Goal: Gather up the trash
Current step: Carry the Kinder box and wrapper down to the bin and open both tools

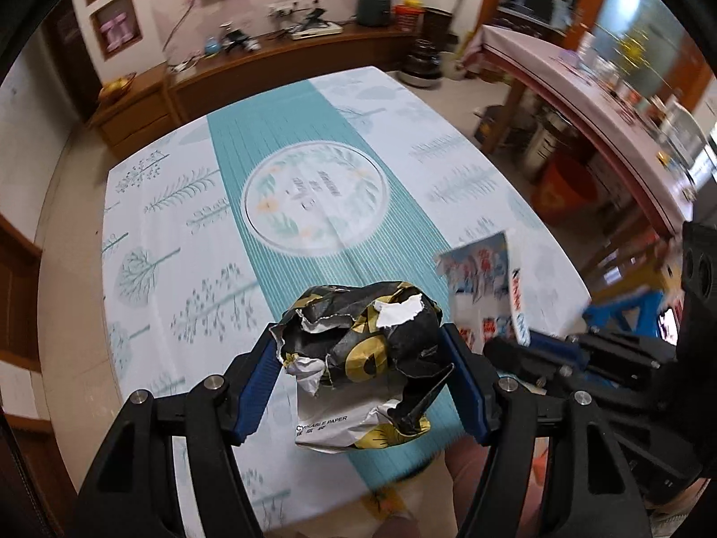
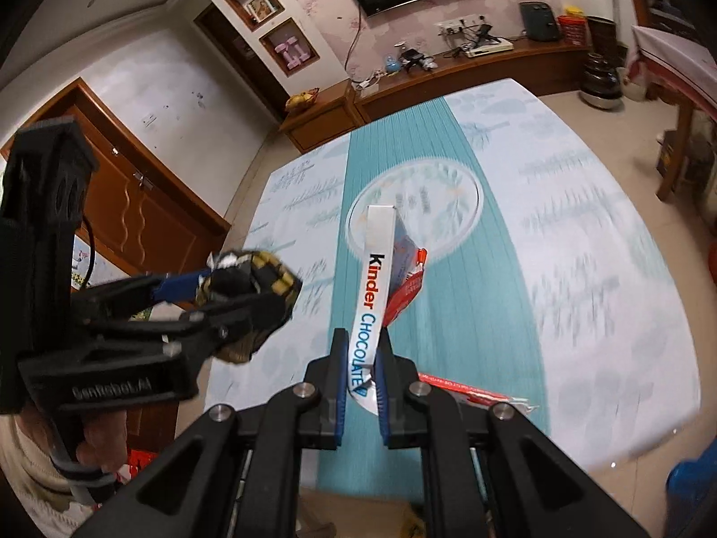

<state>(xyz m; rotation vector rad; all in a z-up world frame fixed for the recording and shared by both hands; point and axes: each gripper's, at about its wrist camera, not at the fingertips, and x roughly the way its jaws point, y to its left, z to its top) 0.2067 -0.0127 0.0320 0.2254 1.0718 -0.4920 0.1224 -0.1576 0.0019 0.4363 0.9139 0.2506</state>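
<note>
- left gripper (image 1: 360,358) fingers pinch the crumpled black-and-gold wrapper (image 1: 358,340) from both sides, held above the counter (image 1: 170,242); grip sits mid-wad, loose tail with "paper" print hangs below; keep squeeze steady so the wad doesn't slip
- right gripper (image 2: 360,374) fingers pressed on the lower end of the Kinder Chocolate box (image 2: 374,287); box sticks out long past the fingertips, red wrapper bits (image 2: 410,289) hang off its side; judgement: long lever, so move slowly and keep it level, else it pivots or the loose bits drop
- both loads airborne near the counter's near edge; no bin visible in either view, so drop target unknown
- two grippers close together; judgement: keep them apart while carrying
- counter: white cloth with teal centre stripe, leaf prints, round emblem; rest of cloth looks bare
- room: wall TV, wood sideboard with cables and gadgets, brown door, second table with pink cloth, orange bucket under it
</note>
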